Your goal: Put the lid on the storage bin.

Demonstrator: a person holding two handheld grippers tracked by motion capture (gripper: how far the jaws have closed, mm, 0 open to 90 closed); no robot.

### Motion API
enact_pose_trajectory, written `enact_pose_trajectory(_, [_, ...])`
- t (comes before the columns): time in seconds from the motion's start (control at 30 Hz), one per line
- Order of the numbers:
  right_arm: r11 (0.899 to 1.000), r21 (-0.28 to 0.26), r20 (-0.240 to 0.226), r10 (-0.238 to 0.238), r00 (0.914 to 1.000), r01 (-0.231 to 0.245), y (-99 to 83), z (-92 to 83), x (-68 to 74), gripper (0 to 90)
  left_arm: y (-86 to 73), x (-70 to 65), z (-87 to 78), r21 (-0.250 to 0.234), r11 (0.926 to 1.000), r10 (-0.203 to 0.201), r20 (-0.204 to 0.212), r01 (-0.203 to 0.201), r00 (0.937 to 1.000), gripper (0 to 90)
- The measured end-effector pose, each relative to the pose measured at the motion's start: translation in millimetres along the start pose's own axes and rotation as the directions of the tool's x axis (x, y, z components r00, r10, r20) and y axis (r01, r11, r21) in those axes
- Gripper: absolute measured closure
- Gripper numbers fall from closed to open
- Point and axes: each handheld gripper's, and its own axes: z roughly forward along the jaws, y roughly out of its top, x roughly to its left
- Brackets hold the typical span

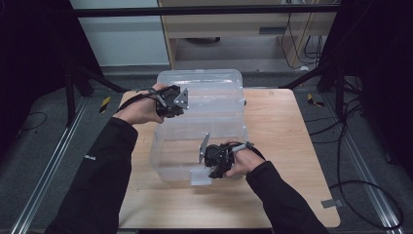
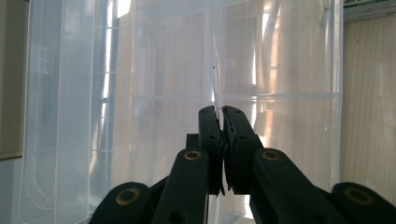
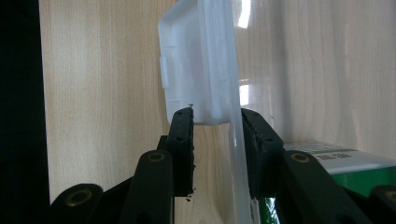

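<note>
On the wooden table (image 1: 287,146) sits a clear plastic box (image 1: 195,146) with its lid (image 1: 209,92) swung up and back, and both grippers are on it. The work in hand looks like opening or closing that lid while the base is held down.

At the left, the left gripper (image 1: 171,101) is at the raised lid's left side. In the left gripper view its jaws are pressed almost together on a thin clear edge of the lid (image 2: 212,84), which runs up from between the tips. This is a narrow pinch on slick plastic, so the hand should move along the hinge's arc rather than pull straight, or the edge may slide out or the lid may flex.

Farther right, the right gripper (image 1: 217,163) grips the box's near wall by the front latch. The right gripper view shows the jaws partly apart with the white latch tab (image 3: 196,60) and the clear wall (image 3: 236,154) between them; the pads bear on that plastic. Its job, I judge, is to anchor the base, so it should stay still and press down lightly so the light box doesn't tip or skate across the table.

A green packet (image 3: 336,172) lies inside the box beside the right jaw; keep it clear of the rim.
</note>
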Motion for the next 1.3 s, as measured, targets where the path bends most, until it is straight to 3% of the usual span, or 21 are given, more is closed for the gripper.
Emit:
enact_pose_trajectory(0.5, [1.0, -0.001, 0.002, -0.003, 1.0, 0.003, -0.5, -0.3, 0.6, 67.3, -2.6, -20.4, -12.2, -0.036, 0.9993, 0.002, 0.002, -0.002, 1.0, 86.6])
enact_pose_trajectory(1.3, [1.0, -0.016, 0.003, -0.01, 0.9999, 0.01, -2.2, -0.4, 3.1, 67.0, -4.2, -46.9, -23.1, -0.043, 0.9991, 0.006, 0.021, -0.005, 0.9998, 86.7])
